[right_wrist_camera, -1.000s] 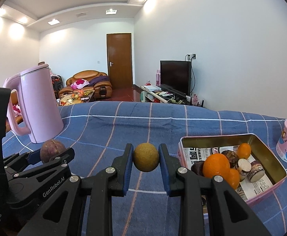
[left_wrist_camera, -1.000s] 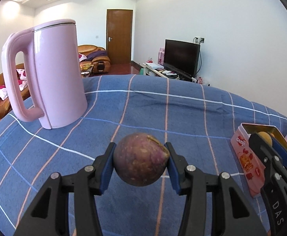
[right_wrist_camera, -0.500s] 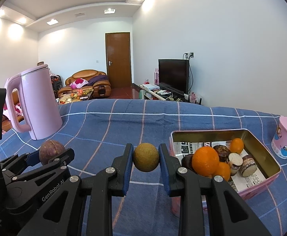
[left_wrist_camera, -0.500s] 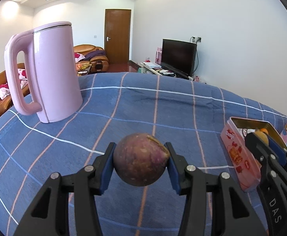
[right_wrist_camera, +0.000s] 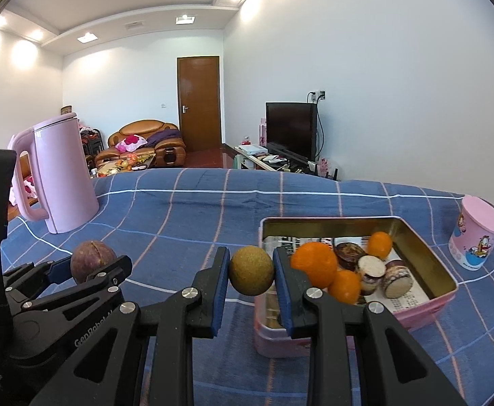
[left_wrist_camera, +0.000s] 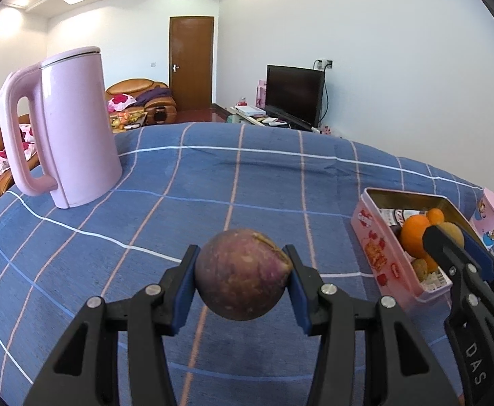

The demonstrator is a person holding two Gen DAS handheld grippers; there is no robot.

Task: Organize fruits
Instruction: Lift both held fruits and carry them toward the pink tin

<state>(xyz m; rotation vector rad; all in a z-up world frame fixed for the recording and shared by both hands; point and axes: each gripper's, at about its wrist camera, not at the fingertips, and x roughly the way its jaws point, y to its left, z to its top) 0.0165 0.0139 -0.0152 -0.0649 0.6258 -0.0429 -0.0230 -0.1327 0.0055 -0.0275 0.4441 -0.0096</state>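
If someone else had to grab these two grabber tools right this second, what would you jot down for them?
Left gripper: shut on the purple passion fruit, held above the blue checked tablecloth, short of the tin.
Right gripper: shut on the small brownish-green round fruit, at the near left edge of the pink tin.
Tin: open, lined with printed paper, already holding oranges and cut purple fruit pieces.
Nearby: pink kettle far left, pink cartoon cup right of the tin.
Done: several fruits are in the tin.
Left: likely set both held fruits into the tin, right one first.
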